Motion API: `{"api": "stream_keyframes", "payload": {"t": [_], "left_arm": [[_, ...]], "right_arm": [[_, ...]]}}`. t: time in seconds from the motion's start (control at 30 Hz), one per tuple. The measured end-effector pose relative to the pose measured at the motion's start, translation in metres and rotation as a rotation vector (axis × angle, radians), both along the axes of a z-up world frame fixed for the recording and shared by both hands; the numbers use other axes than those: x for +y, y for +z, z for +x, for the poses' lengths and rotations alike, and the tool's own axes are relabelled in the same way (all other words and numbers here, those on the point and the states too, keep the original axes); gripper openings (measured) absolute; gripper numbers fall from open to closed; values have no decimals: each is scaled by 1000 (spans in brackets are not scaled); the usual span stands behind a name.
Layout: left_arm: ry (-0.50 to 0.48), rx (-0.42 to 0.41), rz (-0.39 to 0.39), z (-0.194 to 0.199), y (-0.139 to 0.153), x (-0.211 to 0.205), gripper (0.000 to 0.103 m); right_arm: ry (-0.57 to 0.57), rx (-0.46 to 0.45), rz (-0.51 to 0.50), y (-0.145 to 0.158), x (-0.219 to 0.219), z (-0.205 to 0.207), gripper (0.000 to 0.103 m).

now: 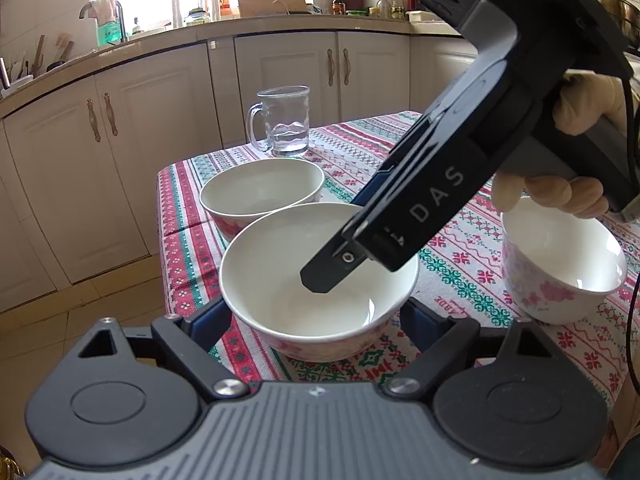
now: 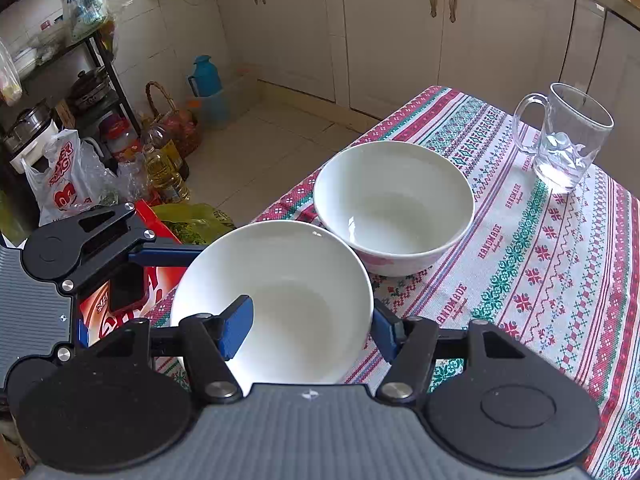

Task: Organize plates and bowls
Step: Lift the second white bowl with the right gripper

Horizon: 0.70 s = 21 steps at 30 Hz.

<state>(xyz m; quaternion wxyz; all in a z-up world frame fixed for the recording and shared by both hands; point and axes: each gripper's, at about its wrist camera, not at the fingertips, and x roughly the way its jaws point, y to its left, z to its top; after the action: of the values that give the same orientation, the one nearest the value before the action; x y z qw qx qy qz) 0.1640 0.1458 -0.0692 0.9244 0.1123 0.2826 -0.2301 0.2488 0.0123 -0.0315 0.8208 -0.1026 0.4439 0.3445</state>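
A white bowl with a pink flowered outside point(image 1: 304, 304) point(image 2: 288, 304) sits near the corner of the patterned tablecloth point(image 1: 452, 280). My left gripper point(image 1: 316, 314) clasps it low down, one blue pad against each side. My right gripper point(image 2: 310, 330) comes in from the upper right and is shut on the bowl's wall. One of its fingers point(image 1: 320, 276) is inside the bowl and the other is outside. A second white bowl point(image 1: 260, 188) point(image 2: 394, 200) stands just behind, touching the first. A third flowered bowl point(image 1: 560, 268) stands to the right.
A glass mug point(image 1: 286, 124) point(image 2: 568, 140) with a little water stands further back on the table. The table edge point(image 2: 296, 192) drops to a tiled floor with oil bottles point(image 2: 164, 164), plastic bags and a blue thermos point(image 2: 208, 88). Kitchen cabinets point(image 1: 280, 72) line the far wall.
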Motion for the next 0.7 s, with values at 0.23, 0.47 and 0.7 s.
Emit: {"api": "stream_keyframes", "payload": {"t": [0.23,0.47,0.7], "left_arm": [[-3,-4,5,-6,10,-5,90],[-20,-12,13,-22,29,-15,90],[-44,-14,3,-40,45,-29,90]], "right_arm": [[-7,-1,15,5,-6,-5,68],[-21,-5,46,20,-21,-19,68],[-35,-12,73,39,-43,-42,68]]}}
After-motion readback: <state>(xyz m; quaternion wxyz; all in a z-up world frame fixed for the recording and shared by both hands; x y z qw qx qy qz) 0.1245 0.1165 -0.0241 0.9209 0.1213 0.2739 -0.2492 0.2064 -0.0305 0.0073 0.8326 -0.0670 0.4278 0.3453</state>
